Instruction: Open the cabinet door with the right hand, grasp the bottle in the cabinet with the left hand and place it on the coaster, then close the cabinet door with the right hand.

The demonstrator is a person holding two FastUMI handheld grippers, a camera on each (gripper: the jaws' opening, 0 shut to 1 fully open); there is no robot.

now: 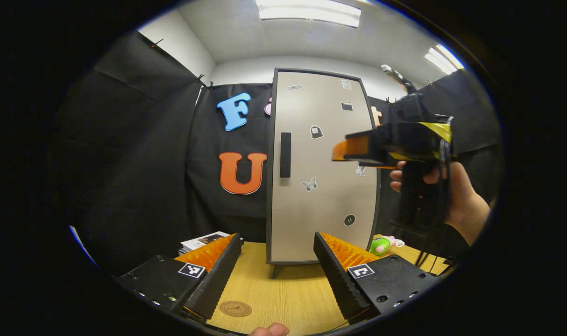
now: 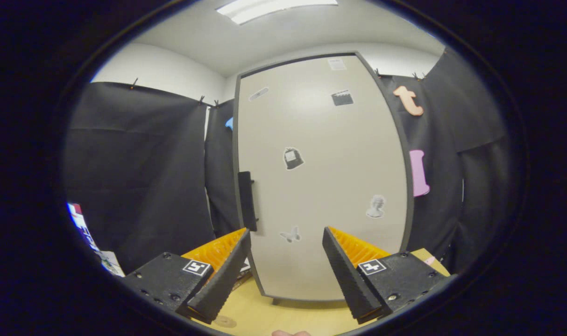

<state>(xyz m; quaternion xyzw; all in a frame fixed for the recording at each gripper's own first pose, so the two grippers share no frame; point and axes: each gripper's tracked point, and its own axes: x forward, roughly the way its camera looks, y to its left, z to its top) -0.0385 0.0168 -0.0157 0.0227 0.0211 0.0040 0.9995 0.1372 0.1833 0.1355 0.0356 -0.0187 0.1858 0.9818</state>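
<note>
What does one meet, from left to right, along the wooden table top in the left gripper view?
Stack of printed booklets → round brown coaster → tall beige cabinet with closed door → small green toy.

Left gripper view: looks level over the wooden table (image 1: pixel 283 289) at the closed cabinet door (image 1: pixel 321 163) from some way back; the right gripper (image 1: pixel 353 149) shows raised at its right.
Right gripper view: faces the same cabinet door (image 2: pixel 321 177) from nearer, angled slightly upward.
Shared: door, its dark handle (image 2: pixel 247 200), table edge, booth wall.
</note>
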